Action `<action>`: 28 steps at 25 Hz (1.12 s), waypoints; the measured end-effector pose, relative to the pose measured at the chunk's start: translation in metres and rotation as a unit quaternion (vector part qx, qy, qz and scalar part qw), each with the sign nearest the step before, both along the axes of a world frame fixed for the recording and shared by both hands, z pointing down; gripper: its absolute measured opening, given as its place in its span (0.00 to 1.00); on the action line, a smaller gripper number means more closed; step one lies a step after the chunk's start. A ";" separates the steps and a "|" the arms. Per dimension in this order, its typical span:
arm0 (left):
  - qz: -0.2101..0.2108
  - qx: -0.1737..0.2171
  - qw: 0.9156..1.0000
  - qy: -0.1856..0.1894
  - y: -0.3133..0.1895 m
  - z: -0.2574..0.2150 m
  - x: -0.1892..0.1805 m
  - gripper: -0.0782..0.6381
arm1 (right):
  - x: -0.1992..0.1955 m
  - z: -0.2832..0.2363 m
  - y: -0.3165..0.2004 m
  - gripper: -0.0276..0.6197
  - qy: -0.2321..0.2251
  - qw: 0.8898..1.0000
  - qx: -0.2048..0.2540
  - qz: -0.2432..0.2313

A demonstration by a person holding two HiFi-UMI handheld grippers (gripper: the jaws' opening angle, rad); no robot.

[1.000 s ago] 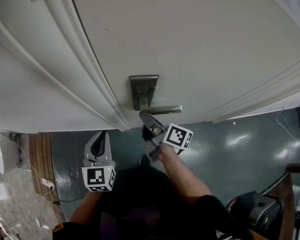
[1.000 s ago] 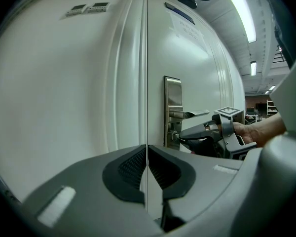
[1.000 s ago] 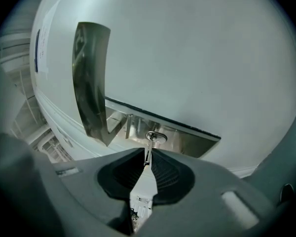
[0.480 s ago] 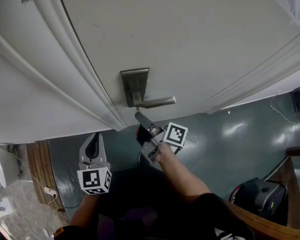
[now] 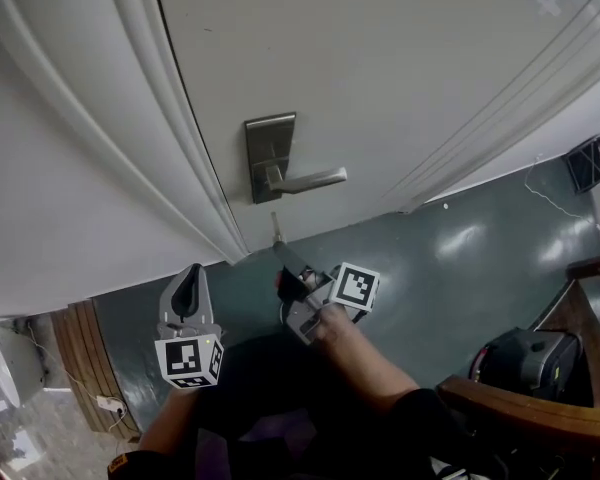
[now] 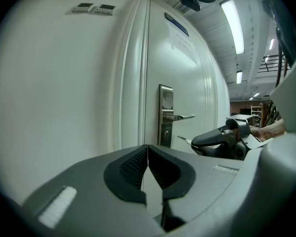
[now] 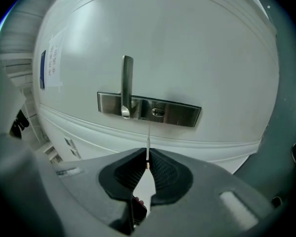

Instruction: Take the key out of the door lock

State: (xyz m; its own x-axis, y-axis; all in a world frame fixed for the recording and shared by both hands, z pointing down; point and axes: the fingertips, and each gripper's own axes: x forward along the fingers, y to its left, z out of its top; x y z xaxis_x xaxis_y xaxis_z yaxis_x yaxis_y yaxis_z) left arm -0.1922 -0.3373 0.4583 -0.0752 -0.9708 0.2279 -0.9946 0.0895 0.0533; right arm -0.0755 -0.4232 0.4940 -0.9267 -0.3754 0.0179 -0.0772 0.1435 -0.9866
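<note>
A thin metal key [image 5: 276, 229] sticks out of my right gripper [image 5: 283, 251], which is shut on it. The key is clear of the door, a short way out from the steel lock plate [image 5: 269, 158] and its lever handle [image 5: 310, 179]. In the right gripper view the key blade [image 7: 148, 141] points at the empty keyhole [image 7: 158, 112] in the plate. My left gripper [image 5: 189, 286] hangs lower left, shut and empty, away from the door. The left gripper view shows its jaws closed, with the plate [image 6: 166, 115] and the key [image 6: 184, 139] off to the right.
The white door [image 5: 380, 78] meets a moulded frame [image 5: 180, 138] on the left. Below lies a dark green floor [image 5: 460, 258]. A black case [image 5: 515, 363] and a wooden armrest [image 5: 520, 396] stand at the lower right. A cable and plug [image 5: 105, 403] lie at the lower left.
My right gripper has drawn back from the lock plate with the key, which now stands free of the keyhole. The left gripper has stayed where it was.
</note>
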 end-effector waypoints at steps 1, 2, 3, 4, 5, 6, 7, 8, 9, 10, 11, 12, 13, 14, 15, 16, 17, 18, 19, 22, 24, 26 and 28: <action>0.006 0.002 1.000 0.000 0.003 -0.001 -0.001 0.13 | 0.000 -0.002 0.007 0.06 0.003 1.000 0.005 0.006; 0.014 0.004 1.000 0.001 0.007 -0.001 -0.002 0.13 | 0.000 -0.006 0.014 0.06 0.004 1.000 0.012 0.012; 0.022 0.007 1.000 0.001 0.010 -0.002 -0.002 0.13 | -0.001 -0.009 0.021 0.06 0.003 1.000 0.020 0.017; 0.032 0.011 0.999 0.001 0.014 -0.004 -0.002 0.13 | -0.003 -0.014 0.029 0.06 0.001 0.999 0.028 0.023; 0.043 0.015 0.999 0.001 0.018 -0.005 -0.002 0.13 | -0.006 -0.018 0.038 0.06 -0.002 0.999 0.035 0.028; 0.053 0.019 0.998 0.001 0.023 -0.007 -0.002 0.13 | -0.007 -0.021 0.047 0.06 -0.003 0.999 0.040 0.034; 0.064 0.022 0.998 0.001 0.030 -0.008 -0.001 0.13 | -0.009 -0.024 0.056 0.06 -0.004 0.998 0.041 0.041; 0.074 0.025 0.997 -0.001 0.037 -0.010 0.000 0.13 | -0.009 -0.026 0.067 0.06 -0.005 0.998 0.041 0.049; 0.085 0.027 0.996 -0.003 0.046 -0.013 0.001 0.13 | -0.008 -0.029 0.078 0.06 -0.005 0.998 0.041 0.057; 0.097 0.029 0.995 -0.006 0.056 -0.015 0.003 0.13 | -0.007 -0.033 0.090 0.06 -0.004 0.997 0.042 0.066; 0.111 0.031 0.993 -0.009 0.065 -0.018 0.006 0.13 | -0.004 -0.036 0.101 0.06 -0.002 0.996 0.044 0.076; 0.126 0.033 0.991 -0.009 0.074 -0.020 0.010 0.13 | -0.001 -0.040 0.111 0.06 0.001 0.995 0.047 0.086; 0.142 0.034 0.989 -0.007 0.081 -0.020 0.015 0.13 | 0.002 -0.043 0.121 0.06 0.004 0.994 0.049 0.097; 0.157 0.035 0.987 -0.003 0.087 -0.020 0.020 0.13 | 0.005 -0.045 0.130 0.06 0.006 0.993 0.051 0.107; 0.170 0.035 0.985 0.003 0.092 -0.019 0.026 0.13 | 0.008 -0.047 0.138 0.06 0.007 0.992 0.051 0.116; 0.182 0.034 0.983 0.010 0.096 -0.018 0.031 0.13 | 0.011 -0.047 0.146 0.07 0.010 0.991 0.049 0.124; 0.193 0.033 0.980 0.019 0.100 -0.016 0.036 0.13 | 0.016 -0.048 0.154 0.06 0.013 0.990 0.049 0.132; 0.204 0.033 0.978 0.027 0.105 -0.014 0.041 0.13 | 0.021 -0.049 0.162 0.06 0.016 0.989 0.049 0.140; 0.213 0.033 0.976 0.033 0.110 -0.012 0.046 0.13 | 0.026 -0.051 0.169 0.06 0.017 0.988 0.051 0.148; 0.232 0.036 0.971 0.044 0.127 -0.013 0.058 0.13 | 0.040 -0.060 0.192 0.06 0.014 0.984 0.058 0.169; 0.244 0.041 0.967 0.052 0.138 -0.017 0.068 0.13 | 0.050 -0.067 0.208 0.06 0.012 0.981 0.063 0.181; 0.258 0.046 0.963 0.059 0.147 -0.020 0.081 0.13 | 0.061 -0.071 0.222 0.06 0.009 0.979 0.069 0.194; 0.276 0.045 0.959 0.052 0.155 -0.022 0.098 0.13 | 0.077 -0.073 0.236 0.07 0.008 0.976 0.071 0.208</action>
